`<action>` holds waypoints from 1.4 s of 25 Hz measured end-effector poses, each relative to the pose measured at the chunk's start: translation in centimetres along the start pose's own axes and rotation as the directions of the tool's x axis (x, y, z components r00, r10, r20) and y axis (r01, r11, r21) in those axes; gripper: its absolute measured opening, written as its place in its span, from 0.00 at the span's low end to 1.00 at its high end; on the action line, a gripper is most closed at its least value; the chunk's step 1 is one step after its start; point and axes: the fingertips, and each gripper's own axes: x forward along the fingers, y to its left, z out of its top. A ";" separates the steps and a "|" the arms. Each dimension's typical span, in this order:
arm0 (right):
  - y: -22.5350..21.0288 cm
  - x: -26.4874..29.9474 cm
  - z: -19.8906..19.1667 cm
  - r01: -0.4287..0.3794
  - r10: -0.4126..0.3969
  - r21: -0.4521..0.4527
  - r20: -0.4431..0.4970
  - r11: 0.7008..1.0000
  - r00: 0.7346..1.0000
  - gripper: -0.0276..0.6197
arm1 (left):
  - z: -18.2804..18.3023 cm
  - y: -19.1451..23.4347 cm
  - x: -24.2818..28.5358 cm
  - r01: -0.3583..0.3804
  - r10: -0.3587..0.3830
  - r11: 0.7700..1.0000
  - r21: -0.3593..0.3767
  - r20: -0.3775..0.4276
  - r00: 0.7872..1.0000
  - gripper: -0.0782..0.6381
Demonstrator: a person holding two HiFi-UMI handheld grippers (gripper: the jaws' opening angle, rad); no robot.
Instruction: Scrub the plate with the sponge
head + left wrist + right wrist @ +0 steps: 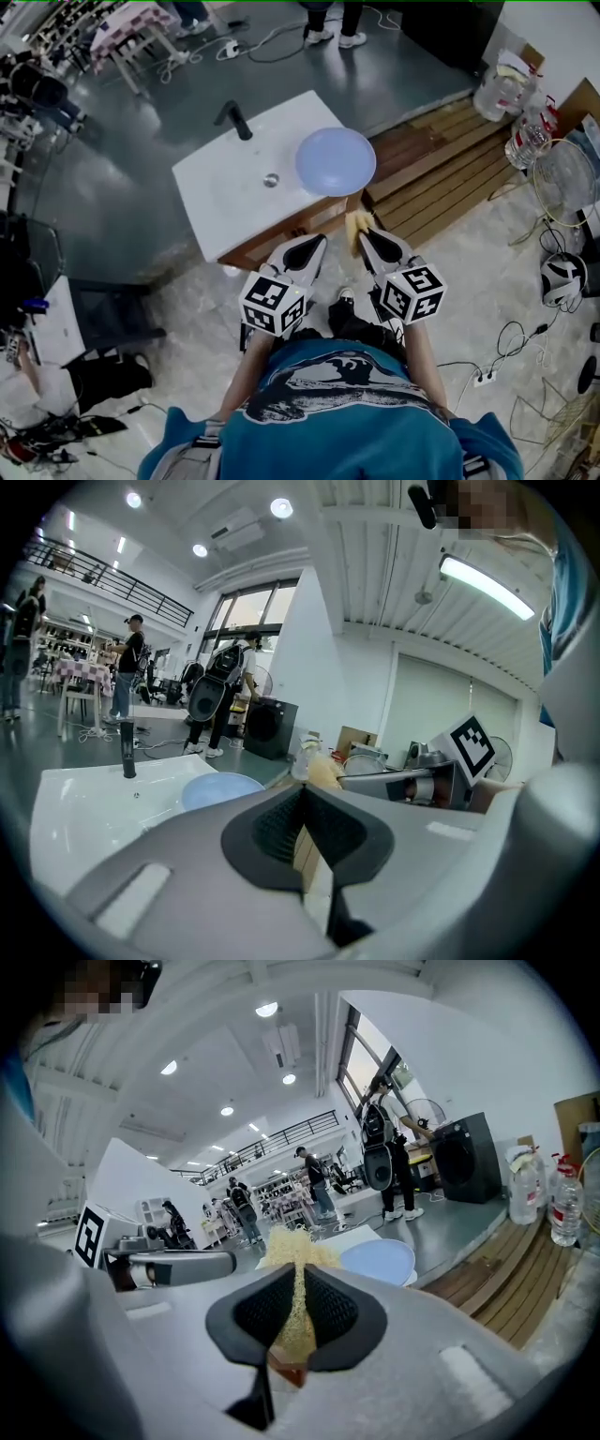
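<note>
A pale blue plate (336, 160) lies on the right end of the white sink counter (234, 202); it also shows as the plate (217, 789) in the left gripper view and the plate (379, 1261) in the right gripper view. My right gripper (361, 236) is shut on a yellow sponge (354, 230), which sticks out past the jaws as the sponge (295, 1252). It hangs just short of the counter's near edge, below the plate. My left gripper (319, 241) is shut with nothing between its jaws, beside the right one.
A black faucet (234, 119) and a drain (271, 179) are on the counter. Wooden slats (441, 173) lie to the right, with water bottles (511, 94) beyond. Cables and a power strip (486, 377) trail on the floor; people stand farther back.
</note>
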 end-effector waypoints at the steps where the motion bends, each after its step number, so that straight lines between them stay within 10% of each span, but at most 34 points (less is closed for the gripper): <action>1: -0.5 0.1 0.1 -0.009 0.009 0.002 -0.002 1.000 1.000 0.09 | 0.1 0.0 0.5 -0.010 0.010 1.000 0.000 0.001 1.000 0.13; 20: -3.8 3.1 -0.8 -0.099 0.104 0.078 -0.064 0.992 0.993 0.09 | -0.1 2.1 2.6 -0.137 0.136 0.990 -0.026 -0.051 0.989 0.13; 35: -6.1 11.1 0.7 -0.040 0.046 0.056 -0.109 0.998 0.993 0.09 | -0.2 12.0 6.9 -0.129 0.130 0.992 0.010 -0.115 0.985 0.15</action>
